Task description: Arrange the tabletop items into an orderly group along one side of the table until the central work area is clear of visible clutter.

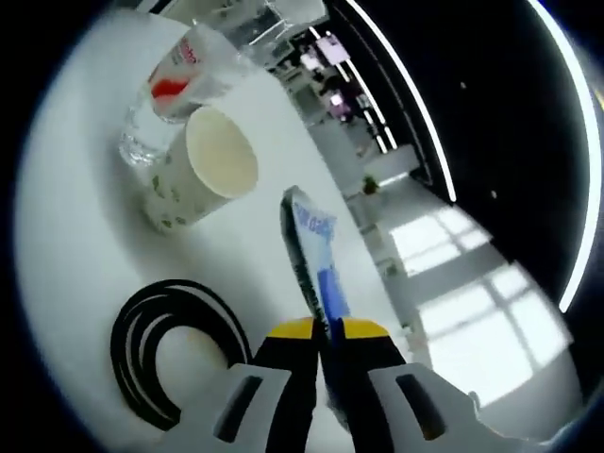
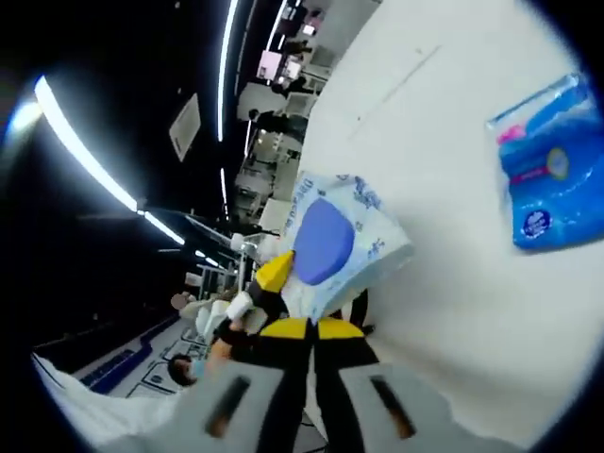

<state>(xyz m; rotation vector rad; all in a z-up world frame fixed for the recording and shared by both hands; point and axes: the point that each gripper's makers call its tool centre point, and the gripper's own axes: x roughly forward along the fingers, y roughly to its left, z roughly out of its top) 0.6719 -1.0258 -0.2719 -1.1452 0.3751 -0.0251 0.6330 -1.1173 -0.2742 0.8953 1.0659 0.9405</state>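
The wipes pack (image 1: 316, 253) is up off the white worktop (image 1: 75, 217) right now, pinched at one end by the left hand-held gripper (image 1: 326, 332), jaws shut tight on its edge. In the left gripper view you see it edge-on, a thin white-and-blue sliver. The right gripper view shows its face — white wrapper, blue print, a big blue oval flap (image 2: 323, 240). The right hand-held gripper (image 2: 310, 332) sits just under the pack with its jaws together; I can't tell if it's actually holding any of the pack or just near it.

My guess is it's mid-carry toward the group at the side — a paper cup (image 1: 200, 170), a clear plastic bottle with a red label (image 1: 168, 90) right behind it, and a coiled black cable (image 1: 165, 344) nearer. A second blue pack (image 2: 555, 168) lies flat on the worktop, well apart.
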